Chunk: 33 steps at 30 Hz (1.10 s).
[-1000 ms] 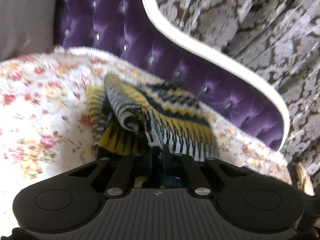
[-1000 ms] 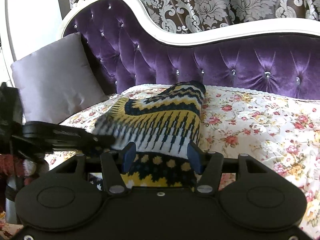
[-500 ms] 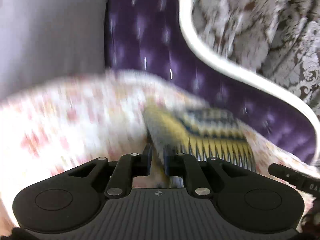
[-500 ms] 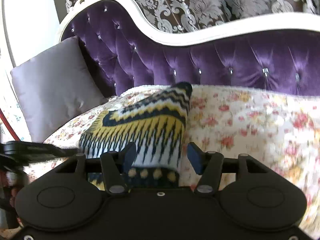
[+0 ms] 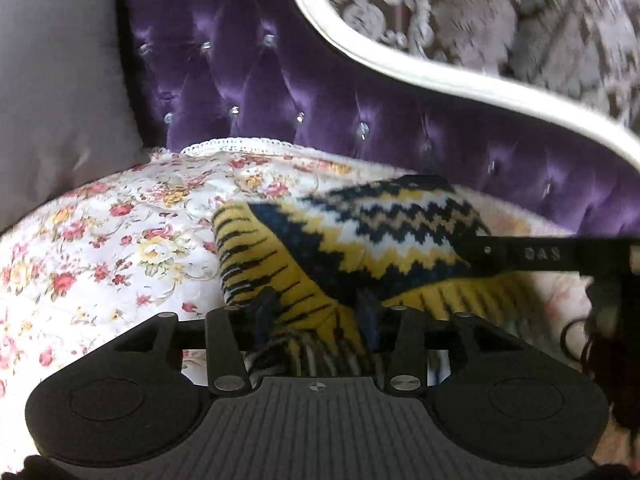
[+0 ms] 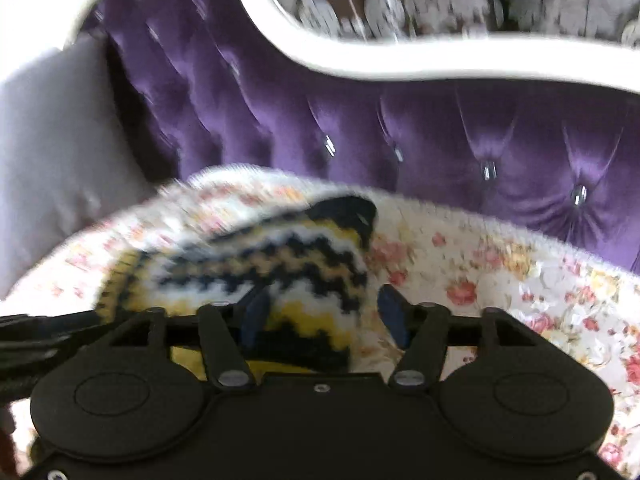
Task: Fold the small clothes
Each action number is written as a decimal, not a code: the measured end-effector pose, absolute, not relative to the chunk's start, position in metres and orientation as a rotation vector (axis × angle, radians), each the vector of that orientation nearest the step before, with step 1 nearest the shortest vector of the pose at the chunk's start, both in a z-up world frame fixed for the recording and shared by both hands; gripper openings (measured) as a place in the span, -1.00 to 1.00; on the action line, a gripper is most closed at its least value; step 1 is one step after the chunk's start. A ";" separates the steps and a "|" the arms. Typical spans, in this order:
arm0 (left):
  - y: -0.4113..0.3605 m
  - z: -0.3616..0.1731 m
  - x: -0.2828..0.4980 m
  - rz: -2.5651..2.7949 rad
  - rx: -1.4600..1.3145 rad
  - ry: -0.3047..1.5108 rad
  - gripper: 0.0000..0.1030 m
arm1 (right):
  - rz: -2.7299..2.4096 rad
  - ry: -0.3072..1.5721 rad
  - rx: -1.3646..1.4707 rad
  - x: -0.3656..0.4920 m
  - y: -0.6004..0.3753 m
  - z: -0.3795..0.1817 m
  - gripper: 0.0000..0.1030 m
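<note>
A knitted garment (image 5: 360,240) in yellow, black and white zigzags lies folded on the floral sofa cover (image 5: 120,240). My left gripper (image 5: 316,310) hangs low over its near edge. The jaws are opening, with cloth lying loose between the fingers. From the right, one black finger of my right gripper (image 5: 520,254) reaches over the garment. In the blurred right wrist view, the garment (image 6: 280,264) fills the left part of the gap of my right gripper (image 6: 325,312). These jaws are opening too, and the right fingertip (image 6: 394,312) stands apart from the cloth.
A grey cushion (image 5: 52,100) leans at the left end of the sofa. Behind the seat rises the purple tufted backrest (image 5: 320,112) with its white curved frame (image 5: 440,76). A patterned curtain (image 5: 520,20) hangs beyond. More floral cover (image 6: 520,280) stretches to the right of the garment.
My left jaws, shut on a raised fold of the garment a second ago, have parted and the fold now lies flat. My right gripper has moved in closer and its jaws have widened.
</note>
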<state>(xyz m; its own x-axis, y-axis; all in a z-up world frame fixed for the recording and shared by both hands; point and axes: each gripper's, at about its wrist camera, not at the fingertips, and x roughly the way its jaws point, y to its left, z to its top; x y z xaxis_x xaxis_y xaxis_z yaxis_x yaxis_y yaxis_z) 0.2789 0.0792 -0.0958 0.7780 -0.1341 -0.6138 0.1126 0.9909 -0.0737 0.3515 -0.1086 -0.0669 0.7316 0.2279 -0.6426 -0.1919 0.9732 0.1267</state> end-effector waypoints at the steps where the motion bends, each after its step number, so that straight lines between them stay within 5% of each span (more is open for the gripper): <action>1: 0.077 -0.095 0.280 -0.137 -0.011 0.667 -0.15 | 0.221 0.746 0.038 0.357 -0.109 -0.077 0.49; 12: 0.091 -0.082 0.285 -0.150 -0.086 0.682 0.00 | 0.218 0.787 0.131 0.364 -0.127 -0.095 0.84; 33: 0.177 -0.085 0.279 -0.186 -0.498 0.783 0.66 | 0.365 0.807 0.388 0.350 -0.158 -0.099 0.99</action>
